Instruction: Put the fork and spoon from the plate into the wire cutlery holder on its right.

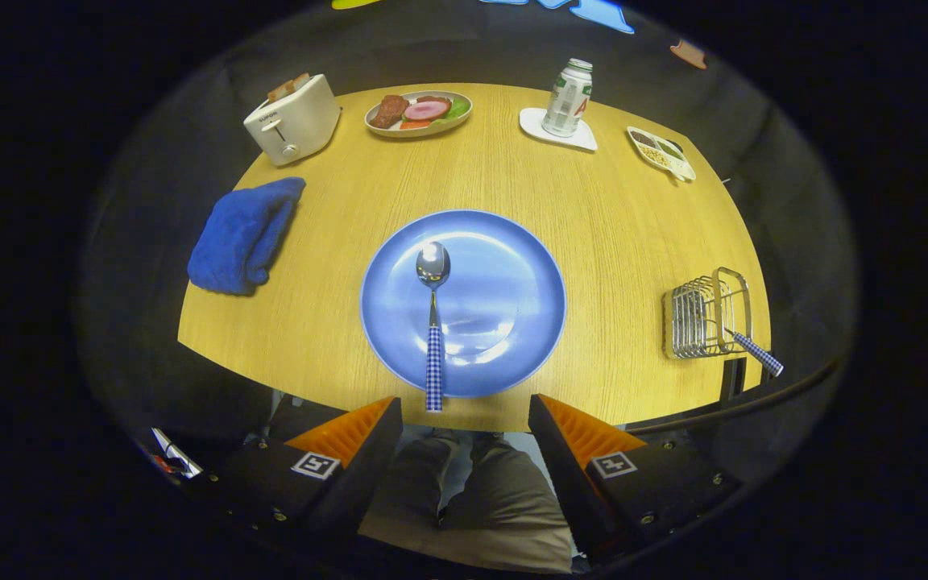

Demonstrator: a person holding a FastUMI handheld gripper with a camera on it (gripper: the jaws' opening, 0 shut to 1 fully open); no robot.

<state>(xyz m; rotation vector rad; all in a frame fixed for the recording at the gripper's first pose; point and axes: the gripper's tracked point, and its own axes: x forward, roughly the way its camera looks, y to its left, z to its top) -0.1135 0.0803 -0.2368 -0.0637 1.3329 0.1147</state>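
Lying on the round blue plate, the checked-handled steel spoon is seen just ahead of the gripper, jaws apart and empty; the fork rests in the wire cutlery holder.

A staged dining setup inside a booth: dark cloth surrounds a wooden bench laid like a breakfast table, with a toaster, a plate of food, a drink can on a coaster, a snack tray and a blue towel.
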